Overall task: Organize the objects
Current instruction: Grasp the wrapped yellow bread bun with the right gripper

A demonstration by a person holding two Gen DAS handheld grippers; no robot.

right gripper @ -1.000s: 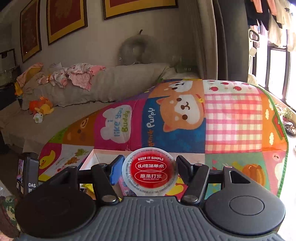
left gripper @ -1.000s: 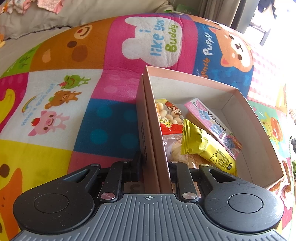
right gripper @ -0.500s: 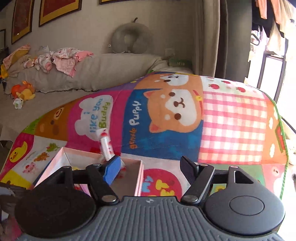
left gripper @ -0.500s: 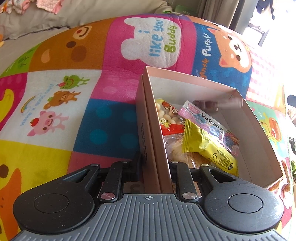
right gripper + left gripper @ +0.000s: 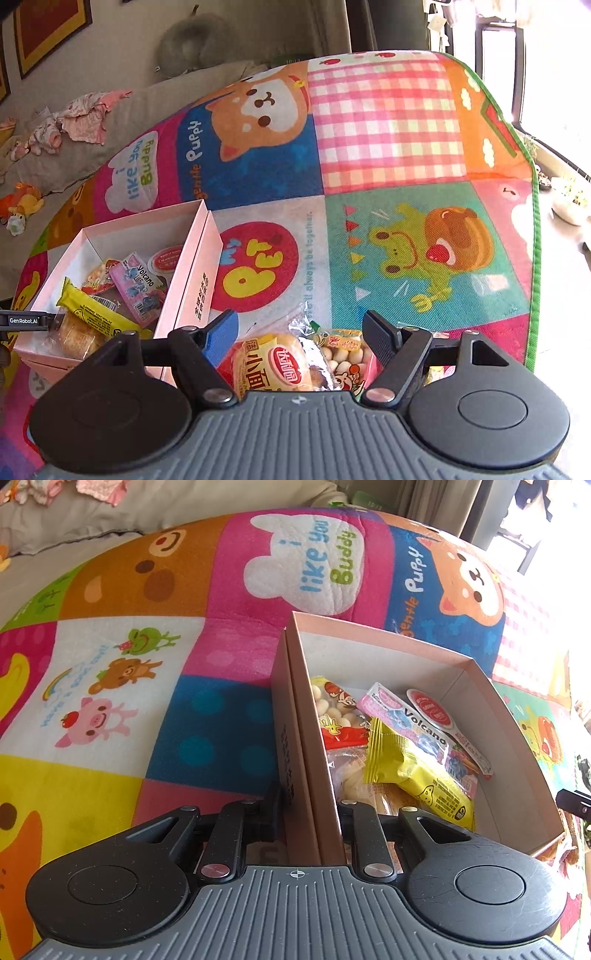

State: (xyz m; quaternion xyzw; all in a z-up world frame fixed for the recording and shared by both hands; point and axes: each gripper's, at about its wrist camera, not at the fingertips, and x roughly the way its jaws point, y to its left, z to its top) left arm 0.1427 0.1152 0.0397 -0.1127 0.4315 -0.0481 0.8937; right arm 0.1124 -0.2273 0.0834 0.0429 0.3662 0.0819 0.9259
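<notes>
The left tool (image 5: 308,812) hides the near end of the pink box (image 5: 314,760) behind its own body, and its fingertips sit out of sight against the box's side wall, which it clenches from both sides, one finger outside and one inside; it points steeply down. Inside the box lie a yellow packet (image 5: 417,775), a pink "Volcano" packet (image 5: 413,720), a red-lidded cup (image 5: 428,707) at the far side, and a biscuit bag (image 5: 336,709) partly buried under the others. The right tool (image 5: 301,330) tilts downward with its jaws released and wide apart, nothing between the pads; its body cuts off the lower halves of a bun packet (image 5: 273,363) and a small biscuit packet (image 5: 343,354) lying on the play mat (image 5: 388,129) just below it, beside the box. The mat's near edge is hidden in both views.
</notes>
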